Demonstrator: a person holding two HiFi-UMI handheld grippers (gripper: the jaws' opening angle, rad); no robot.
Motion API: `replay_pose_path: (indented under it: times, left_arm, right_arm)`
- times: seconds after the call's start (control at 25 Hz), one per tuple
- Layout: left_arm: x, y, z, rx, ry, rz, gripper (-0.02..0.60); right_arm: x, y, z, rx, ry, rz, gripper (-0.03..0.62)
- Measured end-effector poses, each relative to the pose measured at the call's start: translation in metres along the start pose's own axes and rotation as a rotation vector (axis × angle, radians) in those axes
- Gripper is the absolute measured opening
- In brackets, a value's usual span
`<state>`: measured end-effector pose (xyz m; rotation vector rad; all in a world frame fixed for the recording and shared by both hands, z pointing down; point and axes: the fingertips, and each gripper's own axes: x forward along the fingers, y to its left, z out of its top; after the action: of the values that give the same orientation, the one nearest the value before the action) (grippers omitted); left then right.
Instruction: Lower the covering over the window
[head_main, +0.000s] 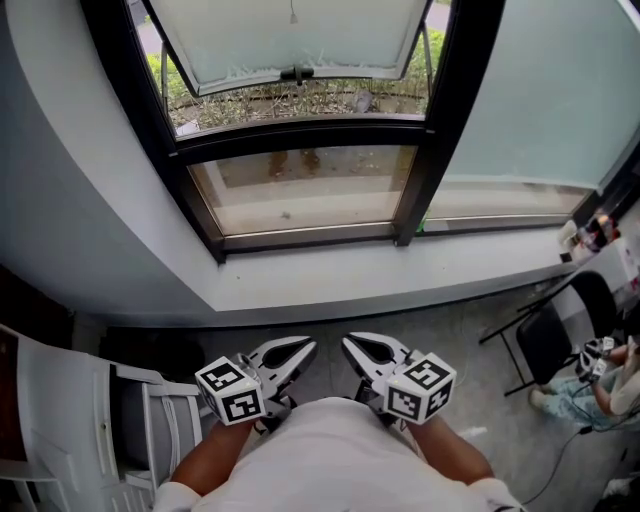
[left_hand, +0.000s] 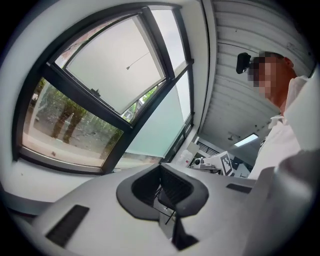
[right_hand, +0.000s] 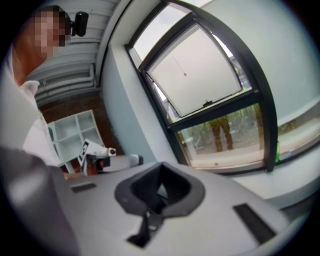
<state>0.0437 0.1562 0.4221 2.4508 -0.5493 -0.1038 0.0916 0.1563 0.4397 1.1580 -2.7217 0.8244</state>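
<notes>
Head view
- Left tongs: low in the picture, close to the wearer's body, jaws together with nothing between them.
- Right tongs: just beside the left tongs, tips turned a little toward them, jaws also together and empty.
- Window: black frame, well ahead of both tongs, past the pale sill.
- Upper pane: whitish, at the far end of the window, with a black handle on its near edge.
- Covering: I cannot make it out. Only a thin cord hangs before the upper pane, well apart from both tongs.
- Folding chair: on the floor, to the right of the right tongs.
- Seated person: further right, at the picture edge.
- White shelf: to the left of the left tongs.

Left gripper view
- Jaws: closed on each other, holding nothing.
- Window: above and left of the jaws. The cord shows as a fine line across the upper pane.
- Right tongs: its marker cube shows just to the right of the jaws.

Right gripper view
- Jaws: pressed together, empty.
- Window: above and right of the jaws, with the cord hanging over the upper pane.
- White shelf: to the left of the jaws, with the left tongs in front of it.
</notes>
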Motion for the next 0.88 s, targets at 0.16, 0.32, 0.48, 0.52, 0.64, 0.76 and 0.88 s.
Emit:
replay_pose_path:
  times: [0.16,0.32,0.48,0.52,0.64,0.76,0.88]
  left_arm:
    - [0.009,0.004,0.0,0.008,-0.009,0.04,0.014]
    - [0.017,0.011,0.007,0.022,-0.038,0.097,0.015]
    - [0.022,0.015,0.008,0.032,-0.064,0.143,0.015]
    - [0.023,0.014,0.008,0.03,-0.072,0.151,0.015]
    - [0.027,0.014,0.006,0.032,-0.079,0.173,0.015]
    - [0.028,0.014,0.004,0.033,-0.077,0.195,0.015]
    - [0.024,0.021,0.007,0.034,-0.077,0.211,0.015]
  right_arm:
    - [-0.01,-0.022,0.004,0.028,-0.002,-0.011,0.023]
    - [-0.019,-0.045,0.006,0.013,0.004,-0.047,0.025]
    - [-0.027,-0.06,0.007,0.0,0.004,-0.049,0.063]
    - [-0.028,-0.064,0.007,-0.001,0.006,-0.045,0.071]
    - [-0.028,-0.073,0.007,-0.006,0.017,-0.034,0.075]
    - [-0.024,-0.078,0.008,-0.008,0.024,-0.019,0.075]
    - [-0.014,-0.08,0.011,-0.009,0.027,-0.009,0.075]
